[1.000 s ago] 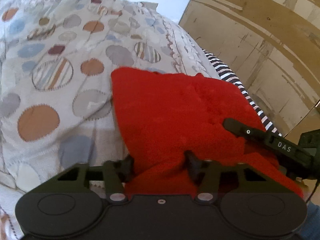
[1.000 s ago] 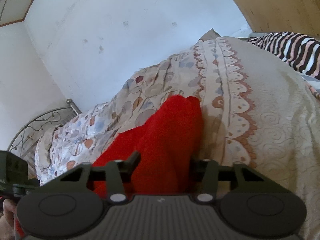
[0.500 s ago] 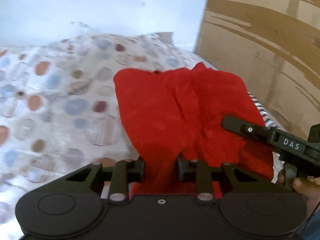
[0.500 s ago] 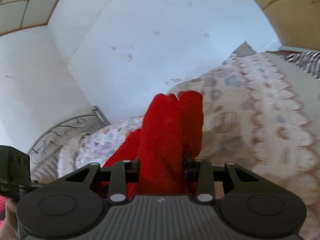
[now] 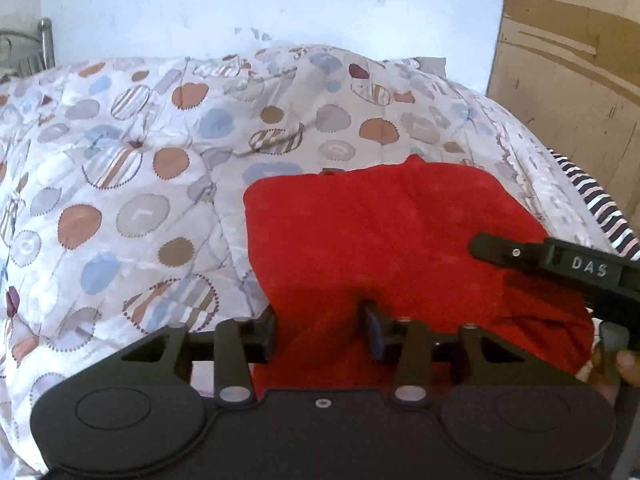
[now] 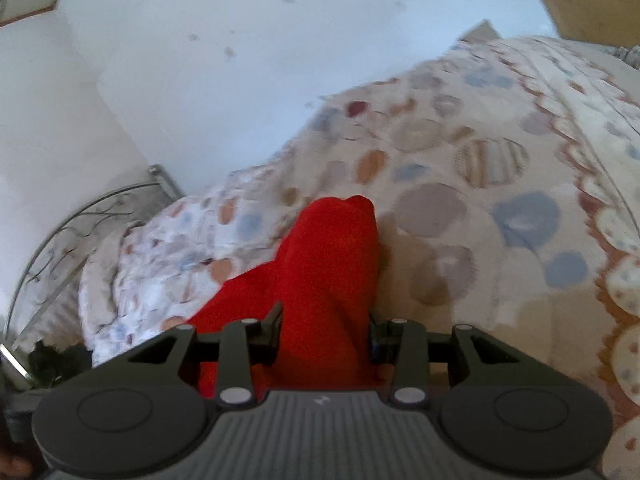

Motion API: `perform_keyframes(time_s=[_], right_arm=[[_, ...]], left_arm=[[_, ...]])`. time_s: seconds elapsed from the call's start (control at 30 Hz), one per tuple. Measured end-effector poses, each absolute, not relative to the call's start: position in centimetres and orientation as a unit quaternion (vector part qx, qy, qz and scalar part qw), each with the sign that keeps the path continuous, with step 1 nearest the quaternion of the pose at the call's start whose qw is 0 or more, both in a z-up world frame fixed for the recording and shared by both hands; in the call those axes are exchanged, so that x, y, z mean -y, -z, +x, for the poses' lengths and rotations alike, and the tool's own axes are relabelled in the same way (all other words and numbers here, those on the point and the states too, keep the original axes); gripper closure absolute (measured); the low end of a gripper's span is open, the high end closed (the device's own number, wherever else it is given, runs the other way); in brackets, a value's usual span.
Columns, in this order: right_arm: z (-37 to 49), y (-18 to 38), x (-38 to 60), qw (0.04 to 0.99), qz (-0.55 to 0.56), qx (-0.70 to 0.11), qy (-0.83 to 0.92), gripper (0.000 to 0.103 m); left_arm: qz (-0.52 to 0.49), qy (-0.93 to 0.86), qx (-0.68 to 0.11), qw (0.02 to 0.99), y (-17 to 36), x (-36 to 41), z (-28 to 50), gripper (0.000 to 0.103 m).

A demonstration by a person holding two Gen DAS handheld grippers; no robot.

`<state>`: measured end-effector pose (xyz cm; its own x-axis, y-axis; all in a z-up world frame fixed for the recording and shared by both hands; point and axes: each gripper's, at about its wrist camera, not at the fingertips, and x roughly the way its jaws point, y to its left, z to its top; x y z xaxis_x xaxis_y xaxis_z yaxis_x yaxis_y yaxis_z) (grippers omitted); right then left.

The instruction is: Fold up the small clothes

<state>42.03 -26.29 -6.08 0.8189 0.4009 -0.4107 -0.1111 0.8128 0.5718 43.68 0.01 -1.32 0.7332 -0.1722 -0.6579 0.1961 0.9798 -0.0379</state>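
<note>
the letters "das" stand in pale print on the right gripper [image 5: 516, 254], seen from the left wrist.

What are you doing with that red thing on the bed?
A person holds a gripper in each hand and is folding a small red cloth on the spotted bedspread. The left gripper and the right gripper each have red fabric between their jaws, which have just been opening. The cloth lies spread out, so the fold isn't finished.

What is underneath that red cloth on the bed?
Around the red cloth only the spotted bedspread shows, so it seems to lie on that. Whatever sits directly under the cloth is covered. A striped fabric peeks out beyond its right edge.
</note>
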Motion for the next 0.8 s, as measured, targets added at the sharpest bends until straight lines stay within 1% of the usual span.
perform_keyframes(time_s=[0.03,0.1,0.23,0.3,0.43,0.47,0.53,0.6,0.73,0.8], right_arm=[[42.0,6.3,26.6,0.914,0.274,-0.266,-0.140,0.055],[41.7,6.4,27.0,0.917,0.263,-0.266,-0.137,0.044],[40.7,6.4,27.7,0.922,0.252,-0.263,-0.134,0.034],[40.2,6.4,28.2,0.924,0.252,-0.258,-0.128,0.021],[38.9,6.0,29.2,0.930,0.244,-0.248,-0.120,0.017],[38.6,5.9,29.4,0.931,0.242,-0.246,-0.118,0.016],[37.9,5.5,29.7,0.933,0.240,-0.242,-0.114,0.014],[37.2,5.1,30.0,0.936,0.237,-0.236,-0.108,0.008],[35.6,4.0,30.3,0.942,0.233,-0.222,-0.100,0.002],[34.5,3.2,30.4,0.946,0.229,-0.211,-0.090,0.000]], left_arm=[[0.027,0.094,-0.344,0.934,1.6,0.6,43.4,0.054],[0.049,0.078,-0.323,0.942,2.4,1.6,42.9,0.050],[0.064,0.046,-0.286,0.955,3.4,3.0,41.5,0.045],[0.080,0.030,-0.269,0.959,3.8,3.8,41.1,0.045],[0.104,0.019,-0.256,0.961,4.0,4.9,40.9,0.044],[0.101,0.019,-0.258,0.961,3.8,4.8,40.9,0.042],[0.088,0.016,-0.268,0.959,3.2,4.3,41.0,0.034],[0.074,0.009,-0.280,0.957,2.6,3.7,41.2,0.018],[0.056,0.002,-0.294,0.954,1.2,3.0,40.7,0.012],[0.052,-0.006,-0.294,0.954,0.3,2.9,40.0,0.004]])
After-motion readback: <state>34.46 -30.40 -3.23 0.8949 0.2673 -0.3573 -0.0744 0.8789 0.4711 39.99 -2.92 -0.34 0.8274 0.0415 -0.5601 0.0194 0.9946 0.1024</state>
